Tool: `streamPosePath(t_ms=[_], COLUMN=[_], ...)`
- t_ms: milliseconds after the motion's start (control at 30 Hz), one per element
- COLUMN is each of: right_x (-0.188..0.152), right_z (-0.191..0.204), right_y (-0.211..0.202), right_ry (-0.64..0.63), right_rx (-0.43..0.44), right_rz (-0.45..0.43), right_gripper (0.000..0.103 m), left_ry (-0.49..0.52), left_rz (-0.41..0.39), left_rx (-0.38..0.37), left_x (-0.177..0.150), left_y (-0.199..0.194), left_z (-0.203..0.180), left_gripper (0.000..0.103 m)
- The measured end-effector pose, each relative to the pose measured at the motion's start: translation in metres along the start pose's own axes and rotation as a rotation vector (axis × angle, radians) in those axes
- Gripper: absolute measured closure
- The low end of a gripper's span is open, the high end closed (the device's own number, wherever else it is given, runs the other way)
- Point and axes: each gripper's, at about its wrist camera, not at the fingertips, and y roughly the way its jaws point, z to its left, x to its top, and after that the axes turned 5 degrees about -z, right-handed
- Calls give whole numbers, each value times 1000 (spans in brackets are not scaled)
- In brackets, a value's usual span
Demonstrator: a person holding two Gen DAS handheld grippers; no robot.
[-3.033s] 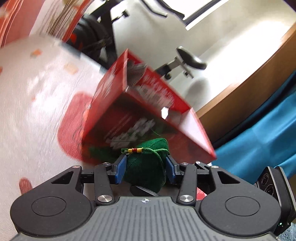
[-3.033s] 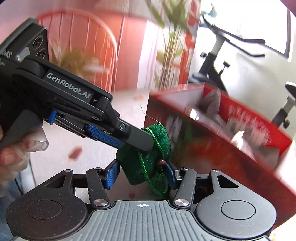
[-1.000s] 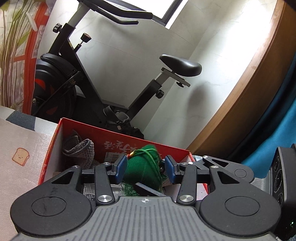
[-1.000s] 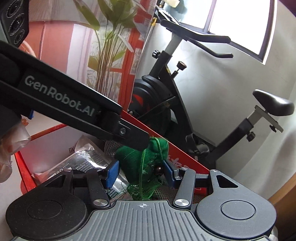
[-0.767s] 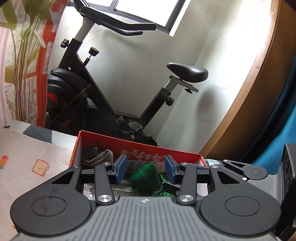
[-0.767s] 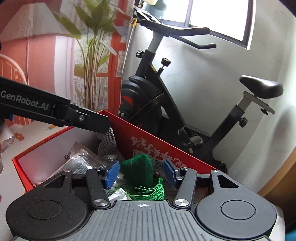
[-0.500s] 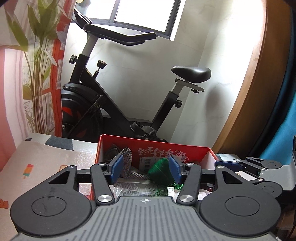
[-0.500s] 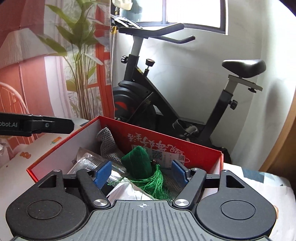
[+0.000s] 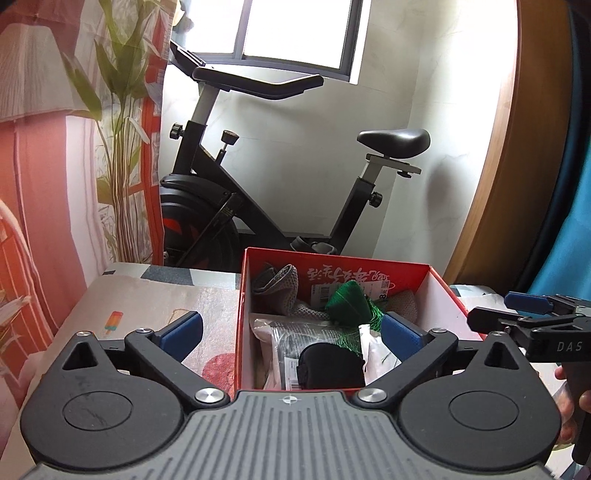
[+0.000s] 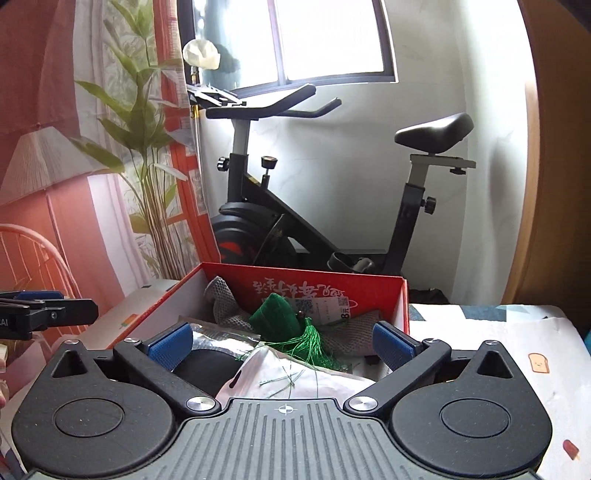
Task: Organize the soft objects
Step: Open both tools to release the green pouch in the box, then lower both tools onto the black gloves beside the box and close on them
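Both hand-held grippers, left (image 9: 291,328) and right (image 10: 282,341), gape wide and empty; the green tasselled pouch (image 10: 277,320) in the red box (image 10: 328,286) looks light, squashy, best pinched mid-body.

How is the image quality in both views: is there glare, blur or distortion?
Left wrist view: the window is blown out white, straight edges bow near the frame, and the red box is sharp. Right wrist view: the window glares too, with haze around it; the green pouch is in focus.

Red box (image 9: 439,284) w/ white script; green pouch (image 10: 275,319); grey knit cloth (image 9: 282,282); black bike (image 10: 258,221) behind.
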Motion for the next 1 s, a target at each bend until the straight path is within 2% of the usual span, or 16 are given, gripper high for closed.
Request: streamPosePath(t_ms=[167,367,500,600,700,1000], right_x=[-23,-63,-93,-113,-129,-151], right_z=[-2,-2,-5,-5,-5,-6], right_y=[-25,-40,-36,-28,-20,1], right_ry=[4,-27,-34,-31,-34,-25], right_rx=[-14,-34,-43,-35,-22,-7], right_rz=[-30,-29,22,68,107,161], right_gripper=[0,0,0,1,7,19], left_ry=[20,-38,-79,-100,-101,-109], left_rz=[-8,23,98,125,150,228], left_rx=[39,31,3,-32,-55,-117], left_x=[-26,-66,-90,-103,-114,-136], left_y=[-18,-26,-11,0,12,48], left_z=[3,10,11,8,4,-11], left_gripper=[0,0,0,0,1,7])
